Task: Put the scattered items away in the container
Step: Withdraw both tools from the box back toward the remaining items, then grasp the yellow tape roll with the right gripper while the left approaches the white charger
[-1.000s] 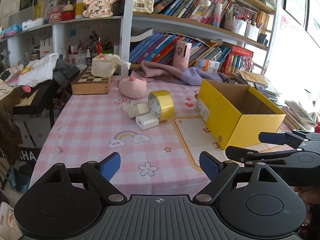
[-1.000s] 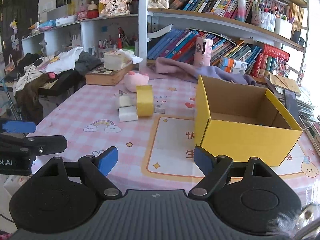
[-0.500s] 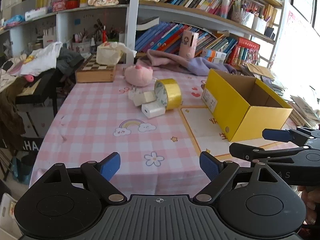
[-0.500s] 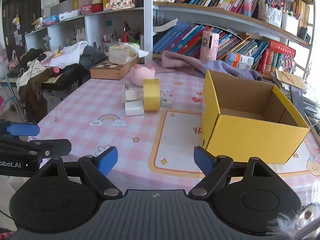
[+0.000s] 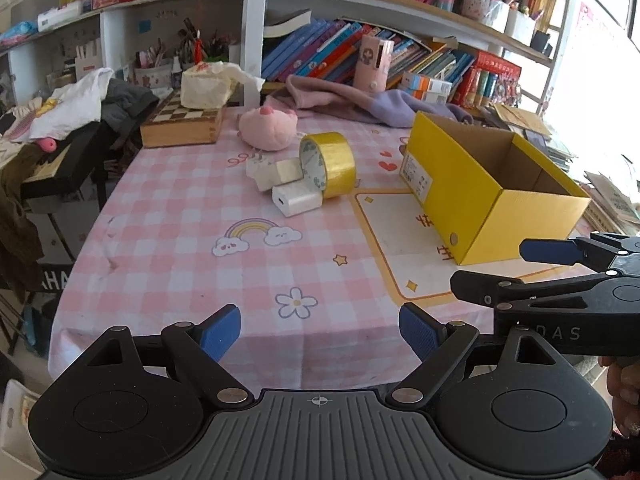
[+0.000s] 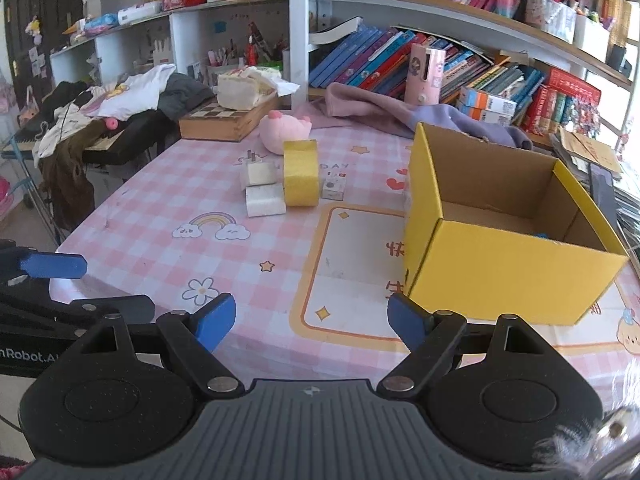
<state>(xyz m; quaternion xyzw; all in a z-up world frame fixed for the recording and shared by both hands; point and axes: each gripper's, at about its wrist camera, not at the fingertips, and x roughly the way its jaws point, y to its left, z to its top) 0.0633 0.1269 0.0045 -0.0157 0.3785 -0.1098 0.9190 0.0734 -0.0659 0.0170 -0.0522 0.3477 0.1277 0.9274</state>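
Observation:
An open yellow cardboard box [image 5: 472,184] [image 6: 504,272] stands on the right of the pink checked tablecloth. Left of it a roll of gold tape [image 5: 330,164] [image 6: 301,172] stands on edge, with two white chargers [image 5: 298,200] [image 6: 264,200] against it and a small white box [image 6: 334,188] to its right. A pink plush pig [image 5: 267,127] [image 6: 285,127] lies behind them. My left gripper [image 5: 320,334] hovers open over the near table edge, empty. My right gripper [image 6: 311,322] is open too, empty, near the box's front corner.
A wooden chessboard box [image 5: 182,124] with a tissue pack on top sits at the back left. Purple cloth [image 5: 360,100] lies along the back under bookshelves. A keyboard stand heaped with clothes [image 5: 68,120] stands left of the table. Papers pile up at the right.
Both views have tipped downward a little, so the table items sit lower and nearer in the frames. The jaws keep the same spread and no item on the table has moved.

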